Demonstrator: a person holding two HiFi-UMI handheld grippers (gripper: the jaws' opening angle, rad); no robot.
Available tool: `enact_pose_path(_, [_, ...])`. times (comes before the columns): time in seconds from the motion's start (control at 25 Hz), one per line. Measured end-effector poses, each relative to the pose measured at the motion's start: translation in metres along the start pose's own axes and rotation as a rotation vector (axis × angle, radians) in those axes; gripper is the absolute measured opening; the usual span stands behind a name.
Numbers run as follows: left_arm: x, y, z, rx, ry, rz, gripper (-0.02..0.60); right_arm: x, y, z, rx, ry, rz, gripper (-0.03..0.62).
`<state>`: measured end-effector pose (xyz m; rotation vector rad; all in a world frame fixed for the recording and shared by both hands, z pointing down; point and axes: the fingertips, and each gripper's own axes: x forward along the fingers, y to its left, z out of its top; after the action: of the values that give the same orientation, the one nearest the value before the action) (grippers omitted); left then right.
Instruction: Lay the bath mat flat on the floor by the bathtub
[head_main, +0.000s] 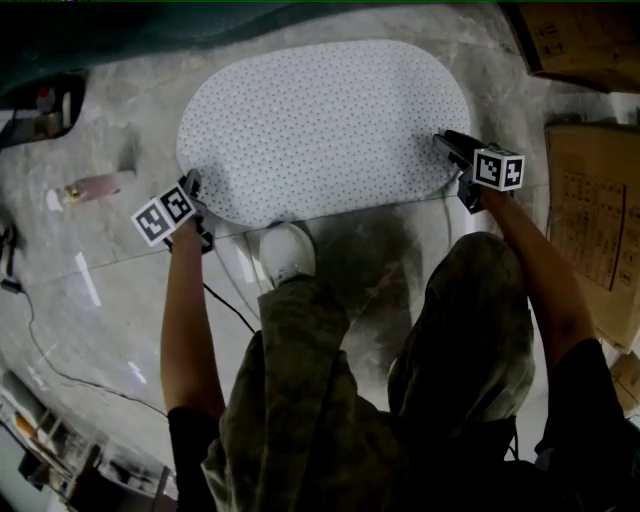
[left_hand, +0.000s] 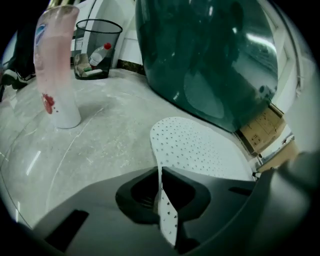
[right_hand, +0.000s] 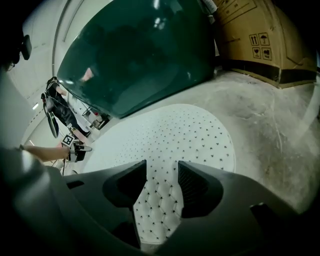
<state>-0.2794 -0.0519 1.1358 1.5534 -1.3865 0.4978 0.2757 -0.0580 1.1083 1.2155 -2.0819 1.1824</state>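
Down at the left gripper (left_hand: 161, 182), the jaws sit narrow, pinching the curled-up rim of the mat (head_main: 320, 130) at its left end. The right gripper (right_hand: 162, 180) stands with its jaws wide at the mat's right end, with the mat's surface showing between them and no pad pressing on it.

Apart from that lifted rim, the mat lies flat on the floor (head_main: 100, 280), with its far long edge close along the bathtub (left_hand: 210, 55). A white shoe (head_main: 285, 250) stands just beside the near edge. Bare floor runs to the left of the mat and in front of it, while cardboard boxes (head_main: 590, 210) crowd the right side.

A black wire bin (left_hand: 97, 47) stands well off to the left, holding a plastic bottle with a red cap (left_hand: 100, 52) and some other rubbish I cannot make out. A tall pink and white bottle (left_hand: 57, 70) stands upright on the floor nearer the left gripper.

The mat is a white oval, padded and dotted with small dark marks. The floor is grey and mottled like stone, with a shine. The bathtub is dark green, glossy and rounded.
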Motion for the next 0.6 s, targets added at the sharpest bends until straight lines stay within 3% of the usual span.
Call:
enact_pose_path(0.2, [-0.006, -0.002, 0.005, 0.064, -0.061, -0.047, 0.041, 0.003, 0.000, -0.006, -0.020, 0.010, -0.011, 0.204])
enact_pose_path(0.32, [-0.014, 0.003, 0.006, 0.090, -0.100, -0.054, 0.144, -0.012, -0.005, 0.005, -0.035, -0.032, -0.070, 0.196])
enact_pose_path(0.4, [-0.026, 0.007, 0.007, 0.069, -0.136, -0.028, 0.162, -0.028, -0.018, 0.021, -0.041, -0.091, -0.166, 0.150])
enact_pose_path(0.44, [-0.033, 0.008, 0.011, 0.050, -0.165, -0.008, 0.169, -0.035, -0.024, 0.033, -0.044, -0.124, -0.209, 0.098])
enact_pose_path(0.52, [-0.047, 0.001, 0.021, 0.021, -0.231, 0.022, 0.170, -0.043, -0.027, 0.054, -0.049, -0.160, -0.248, 0.051])
enact_pose_path(0.6, [-0.067, -0.025, 0.030, 0.049, -0.282, -0.005, 0.165, -0.056, -0.017, 0.052, -0.035, -0.149, -0.263, 0.032])
